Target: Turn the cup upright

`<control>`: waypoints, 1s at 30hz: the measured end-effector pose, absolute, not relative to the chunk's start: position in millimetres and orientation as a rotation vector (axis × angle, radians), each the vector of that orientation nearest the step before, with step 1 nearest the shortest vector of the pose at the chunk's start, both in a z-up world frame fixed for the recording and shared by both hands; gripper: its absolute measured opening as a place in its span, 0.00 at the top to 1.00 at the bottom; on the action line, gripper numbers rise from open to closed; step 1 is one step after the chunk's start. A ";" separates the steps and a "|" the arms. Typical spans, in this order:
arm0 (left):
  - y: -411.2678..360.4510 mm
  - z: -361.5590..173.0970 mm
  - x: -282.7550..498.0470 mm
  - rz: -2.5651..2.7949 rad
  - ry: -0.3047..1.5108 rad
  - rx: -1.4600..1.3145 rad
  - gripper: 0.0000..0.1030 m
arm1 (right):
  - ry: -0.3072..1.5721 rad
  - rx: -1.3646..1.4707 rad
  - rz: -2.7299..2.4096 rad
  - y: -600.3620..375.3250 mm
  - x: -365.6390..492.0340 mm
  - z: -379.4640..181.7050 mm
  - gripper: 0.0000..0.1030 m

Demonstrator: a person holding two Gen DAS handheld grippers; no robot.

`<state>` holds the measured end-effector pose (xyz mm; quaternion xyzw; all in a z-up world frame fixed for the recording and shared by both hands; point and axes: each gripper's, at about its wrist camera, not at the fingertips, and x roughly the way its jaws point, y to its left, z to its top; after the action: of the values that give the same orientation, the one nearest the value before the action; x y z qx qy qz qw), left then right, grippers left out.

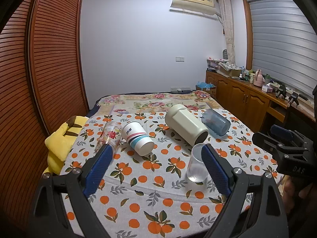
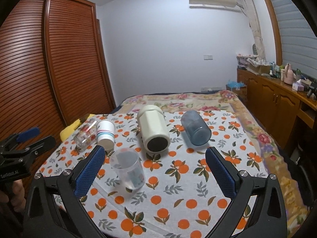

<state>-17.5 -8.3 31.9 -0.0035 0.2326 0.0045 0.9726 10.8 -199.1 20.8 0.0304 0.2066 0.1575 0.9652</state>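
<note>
Several cups sit on an orange-print cloth. A clear plastic cup stands upright near the front; it also shows in the right wrist view. Lying on their sides are a flowered glass, a striped paper cup, a cream mug and a blue cup. My left gripper is open and empty above the cloth, its right finger beside the clear cup. My right gripper is open and empty, facing the cream mug and blue cup.
A yellow plush toy lies at the cloth's left edge. A slatted wooden wardrobe stands on the left. A wooden cabinet with clutter runs along the right. A floral blanket covers the bed behind.
</note>
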 end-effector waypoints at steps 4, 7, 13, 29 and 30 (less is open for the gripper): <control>-7.8 31.2 -18.4 0.006 0.472 -0.006 0.11 | 0.417 0.061 0.319 -199.0 9.8 21.0 0.00; -8.1 31.0 -19.4 0.006 0.472 -0.007 0.11 | 0.419 0.059 0.319 -198.7 9.5 21.1 0.00; -7.7 31.0 -19.8 0.007 0.471 -0.007 0.11 | 0.418 0.060 0.320 -198.7 9.6 21.3 0.00; -7.5 30.7 -20.0 0.007 0.471 -0.006 0.11 | 0.410 0.056 0.321 -197.0 7.7 22.5 0.00; -7.3 30.9 -20.3 0.007 0.471 -0.006 0.11 | 0.409 0.055 0.320 -196.8 7.3 22.6 0.00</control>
<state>-20.3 -7.3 30.9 -0.0028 0.2332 0.0033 0.9724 7.3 -196.8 22.6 0.0273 0.2024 0.1584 0.9660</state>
